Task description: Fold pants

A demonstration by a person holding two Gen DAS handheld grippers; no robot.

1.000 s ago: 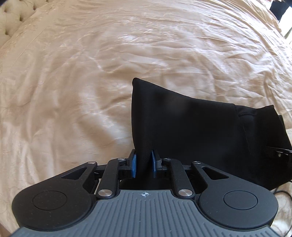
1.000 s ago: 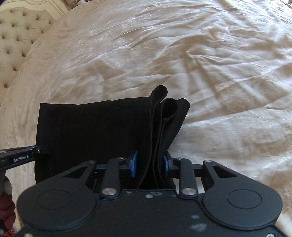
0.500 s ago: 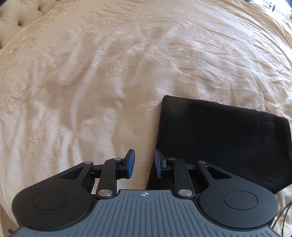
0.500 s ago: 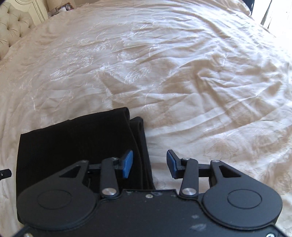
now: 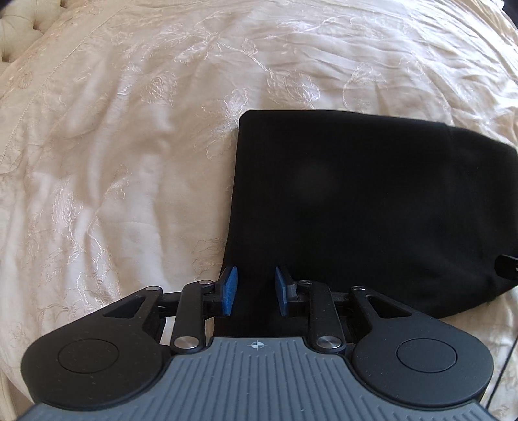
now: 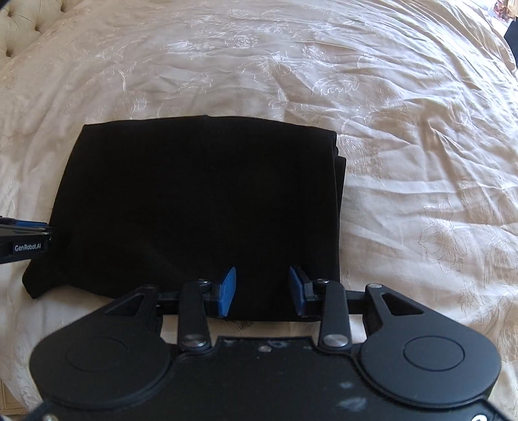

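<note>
The black pants (image 5: 365, 207) lie folded into a flat rectangle on the cream bedspread (image 5: 129, 155). My left gripper (image 5: 255, 290) is open, its blue pads over the near left corner of the pants, holding nothing. In the right wrist view the pants (image 6: 200, 200) fill the middle, with stacked layer edges along their right side. My right gripper (image 6: 262, 290) is open above the near right part of the pants, empty. The left gripper's finger (image 6: 24, 239) shows at the left edge of that view.
The embroidered, wrinkled bedspread (image 6: 404, 162) stretches all around the pants. A tufted cream headboard (image 6: 22, 29) sits at the far left. The bed's near edge runs just below both grippers.
Both grippers let go of the pants and opened. The pants dropped flat onto the bed. Both grippers then drew back over the near edge of the folded pants.
</note>
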